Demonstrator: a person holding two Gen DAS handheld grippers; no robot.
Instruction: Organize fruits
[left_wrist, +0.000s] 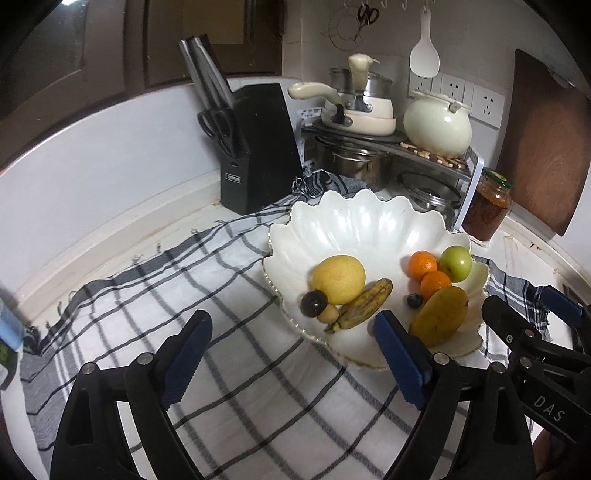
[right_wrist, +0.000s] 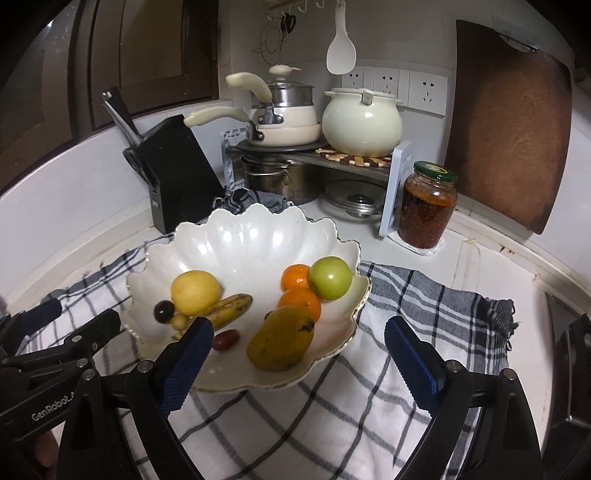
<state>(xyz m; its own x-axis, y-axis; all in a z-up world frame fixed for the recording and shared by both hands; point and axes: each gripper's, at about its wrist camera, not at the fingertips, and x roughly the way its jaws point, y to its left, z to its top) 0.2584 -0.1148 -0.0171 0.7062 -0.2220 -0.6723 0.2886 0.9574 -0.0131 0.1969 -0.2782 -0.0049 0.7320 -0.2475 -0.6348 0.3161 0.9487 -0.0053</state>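
Observation:
A white scalloped bowl (left_wrist: 354, 221) (right_wrist: 236, 240) sits on a checked cloth. In it lie a yellow lemon (left_wrist: 339, 278) (right_wrist: 195, 292), a spotted banana (left_wrist: 365, 304) (right_wrist: 229, 308), a mango (left_wrist: 439, 315) (right_wrist: 282, 338), two oranges (left_wrist: 423, 264) (right_wrist: 301, 301), a green apple (left_wrist: 456, 263) (right_wrist: 330, 277), a dark round fruit (left_wrist: 313, 303) (right_wrist: 164, 311), a small beige fruit (left_wrist: 328, 314), a blueberry (left_wrist: 414, 301) and a red date (right_wrist: 226, 339). My left gripper (left_wrist: 291, 350) is open and empty before the bowl's left front. My right gripper (right_wrist: 299, 354) is open and empty, straddling the bowl's near rim by the mango.
A black knife block (left_wrist: 255, 147) stands behind the bowl at the left. A rack with pots and a cream kettle (left_wrist: 437, 123) is at the back. A jar of red sauce (right_wrist: 426, 205) and a wooden cutting board (right_wrist: 509, 122) stand at the right.

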